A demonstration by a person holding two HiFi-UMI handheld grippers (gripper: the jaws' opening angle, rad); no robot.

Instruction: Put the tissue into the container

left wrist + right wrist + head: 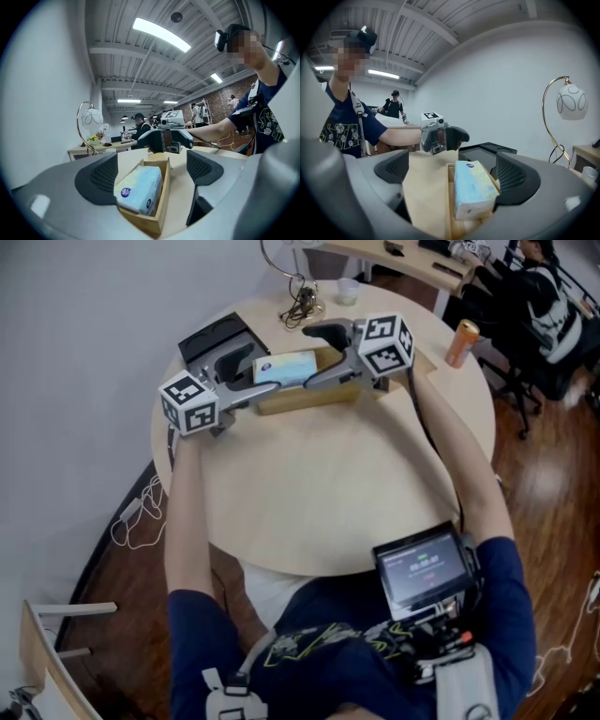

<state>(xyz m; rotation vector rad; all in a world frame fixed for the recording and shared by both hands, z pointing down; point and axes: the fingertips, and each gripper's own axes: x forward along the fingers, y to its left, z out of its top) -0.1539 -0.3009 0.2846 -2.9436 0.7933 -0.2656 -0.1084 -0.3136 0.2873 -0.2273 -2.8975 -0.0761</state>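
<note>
Tissue pack (286,368), one, inside one container (302,399)

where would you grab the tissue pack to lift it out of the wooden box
Probably from above, closing on the two long sides of the tissue pack near its middle. Its upper part stands above the wooden box, whose walls cover the lower sides, so a level approach would likely meet wood first.

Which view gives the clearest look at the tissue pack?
Left gripper view: the tissue pack lies close and central, inside the wooden container. The right gripper view shows it end-on, also close; the head view shows it small and distant.
</note>
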